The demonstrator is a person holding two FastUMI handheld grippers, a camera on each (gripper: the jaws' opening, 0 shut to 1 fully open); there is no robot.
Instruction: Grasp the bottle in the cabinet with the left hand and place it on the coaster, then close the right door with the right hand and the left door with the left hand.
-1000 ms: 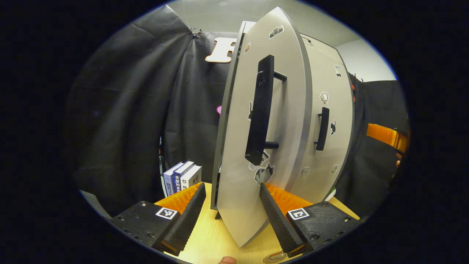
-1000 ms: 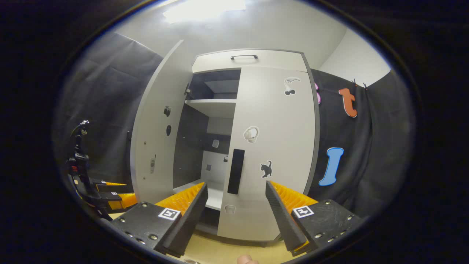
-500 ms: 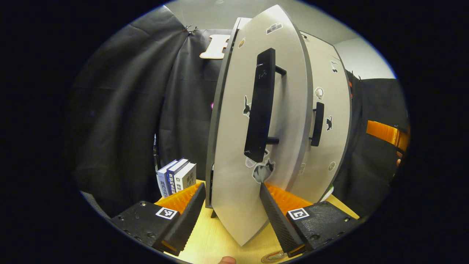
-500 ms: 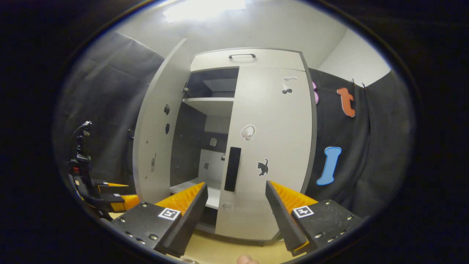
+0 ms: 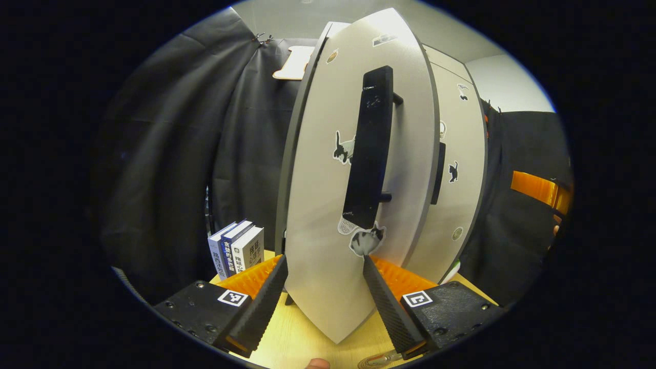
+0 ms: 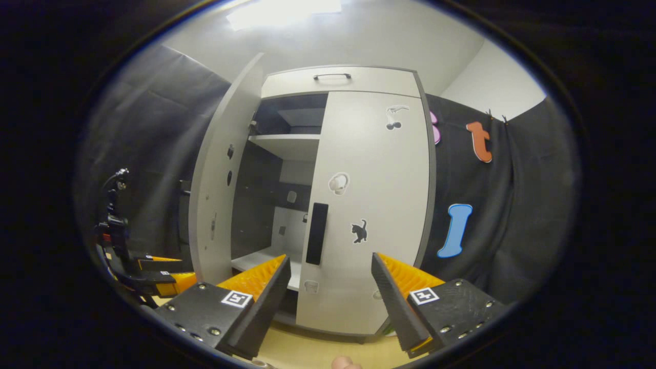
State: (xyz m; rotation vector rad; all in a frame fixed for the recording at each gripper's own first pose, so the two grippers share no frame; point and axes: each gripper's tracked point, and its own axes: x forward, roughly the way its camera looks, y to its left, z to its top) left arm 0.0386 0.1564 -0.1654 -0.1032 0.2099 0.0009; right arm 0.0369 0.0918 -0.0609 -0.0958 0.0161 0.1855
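The left door is being seen ajar at 12 o'clock, between the spread fingers of the left gripper. The right door is standing shut; the right gripper is being held open before it.

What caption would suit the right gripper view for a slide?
Right door closed, left door open on bare shelves; right gripper open before the cabinet.
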